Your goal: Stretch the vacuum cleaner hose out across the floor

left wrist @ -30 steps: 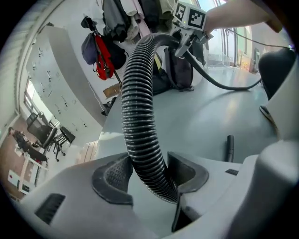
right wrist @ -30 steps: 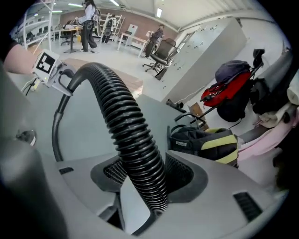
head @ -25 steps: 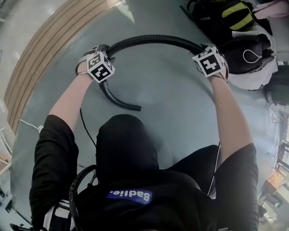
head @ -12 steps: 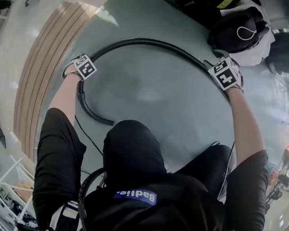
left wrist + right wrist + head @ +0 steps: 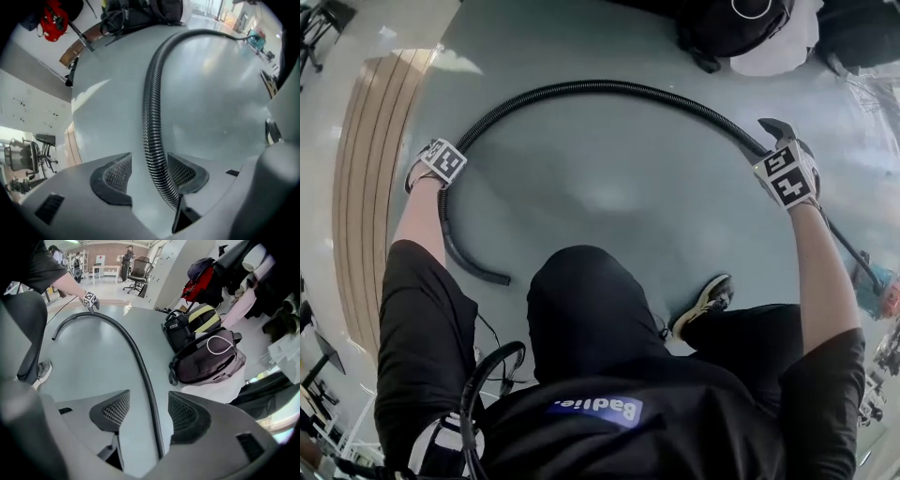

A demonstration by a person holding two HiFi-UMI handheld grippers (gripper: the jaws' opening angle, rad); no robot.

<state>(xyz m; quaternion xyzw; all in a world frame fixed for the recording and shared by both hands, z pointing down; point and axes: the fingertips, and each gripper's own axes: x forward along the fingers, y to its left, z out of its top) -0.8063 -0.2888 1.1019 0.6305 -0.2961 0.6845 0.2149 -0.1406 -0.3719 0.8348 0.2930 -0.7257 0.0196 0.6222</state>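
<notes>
A black ribbed vacuum hose (image 5: 600, 86) lies in a wide arc on the grey floor. Its free end (image 5: 499, 277) rests near my left side. My left gripper (image 5: 441, 161) sits on the arc's left part. In the left gripper view the hose (image 5: 152, 93) runs between the jaws of that gripper (image 5: 150, 174), against the right pad, with a gap to the left pad. My right gripper (image 5: 774, 142) is on the arc's right part. There the hose (image 5: 136, 352) passes between the jaws of the right gripper (image 5: 147, 416) with room on both sides. Past it the hose runs on to the lower right.
Bags are piled along the far side: a purple-grey backpack (image 5: 208, 357), a black and yellow bag (image 5: 190, 324) and a red one (image 5: 199, 287). A wooden floor strip (image 5: 366, 187) borders the left. My shoe (image 5: 708, 300) is below the arc. A teal object (image 5: 889, 286) lies at far right.
Both grippers have moved apart, the left further left and the right further right and down. The hose arc between them has grown wider and flatter.
</notes>
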